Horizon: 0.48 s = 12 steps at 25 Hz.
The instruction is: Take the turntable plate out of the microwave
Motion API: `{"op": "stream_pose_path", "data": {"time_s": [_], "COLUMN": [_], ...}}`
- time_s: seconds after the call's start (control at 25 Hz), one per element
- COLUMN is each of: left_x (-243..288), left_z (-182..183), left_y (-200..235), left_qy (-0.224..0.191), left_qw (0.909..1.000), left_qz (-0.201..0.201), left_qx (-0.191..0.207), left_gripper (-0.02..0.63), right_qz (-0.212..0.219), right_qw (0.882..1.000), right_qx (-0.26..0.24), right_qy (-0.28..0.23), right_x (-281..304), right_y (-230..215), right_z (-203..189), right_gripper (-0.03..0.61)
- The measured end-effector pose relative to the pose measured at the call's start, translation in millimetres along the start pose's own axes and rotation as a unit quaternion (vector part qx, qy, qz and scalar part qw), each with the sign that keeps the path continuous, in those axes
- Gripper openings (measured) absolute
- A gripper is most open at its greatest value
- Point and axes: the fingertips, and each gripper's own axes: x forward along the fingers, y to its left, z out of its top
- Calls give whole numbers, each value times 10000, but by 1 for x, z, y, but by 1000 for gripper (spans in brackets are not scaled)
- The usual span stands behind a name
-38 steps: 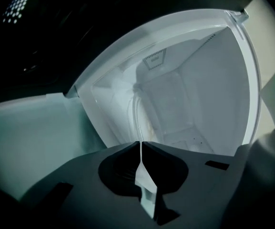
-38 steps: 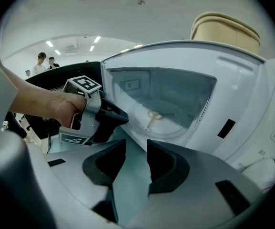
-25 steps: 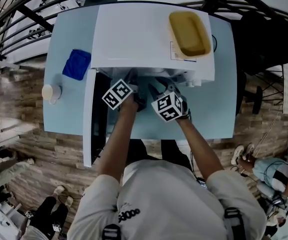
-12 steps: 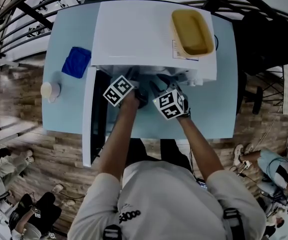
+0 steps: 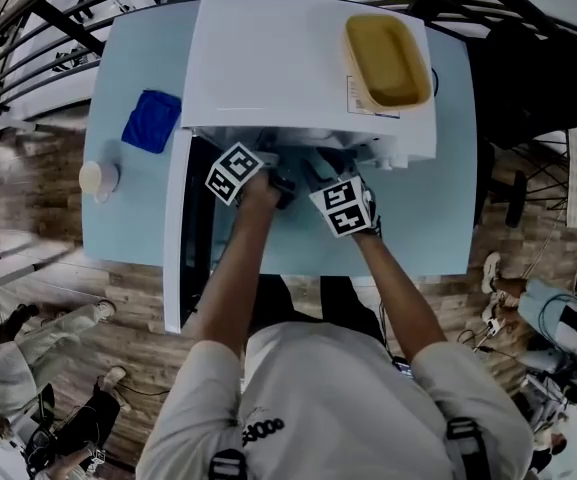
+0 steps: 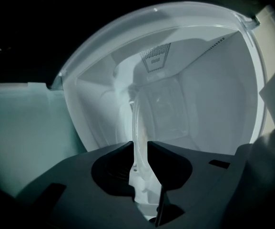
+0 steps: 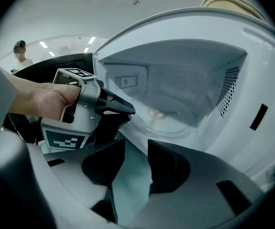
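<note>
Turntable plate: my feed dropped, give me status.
Left gripper jaws just closing onto plate rim, inside microwave. Right gripper open, empty, at the opening. Door open, nothing blocking.

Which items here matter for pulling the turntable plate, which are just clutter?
Job: microwave, open door, turntable plate, left gripper (jaws have just been closing on the plate's rim), right gripper (open, empty).
Lying about: yellow tub atop the microwave, blue cloth, small white container on the table.

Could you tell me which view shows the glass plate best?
The right gripper view: the plate lies round inside the microwave. The left gripper view shows only its rim edge-on; the head view, nothing.
</note>
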Motion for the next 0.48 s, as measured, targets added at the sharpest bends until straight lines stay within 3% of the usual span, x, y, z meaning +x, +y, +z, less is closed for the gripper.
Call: {"op": "stream_pose_path", "data": {"time_s": [0.12,0.2,0.48], "left_x": [6,7,-6], "left_z": [0,1,-6], "left_y": [1,4,11], "left_qy": [66,39,20], "left_qw": [10000,9999,9992], "left_qz": [20,93,39], "left_qx": [-62,-128,-390], "left_gripper": [89,32,29], "right_qz": [-26,-22,-47], "right_qw": [10000,10000,9993], "right_qx": [-57,-66,-352], "right_qy": [32,44,82], "right_x": [-1,-1,-2], "right_y": [-1,0,3], "right_z": [-3,-5,-6], "right_gripper": [132,132,143]}}
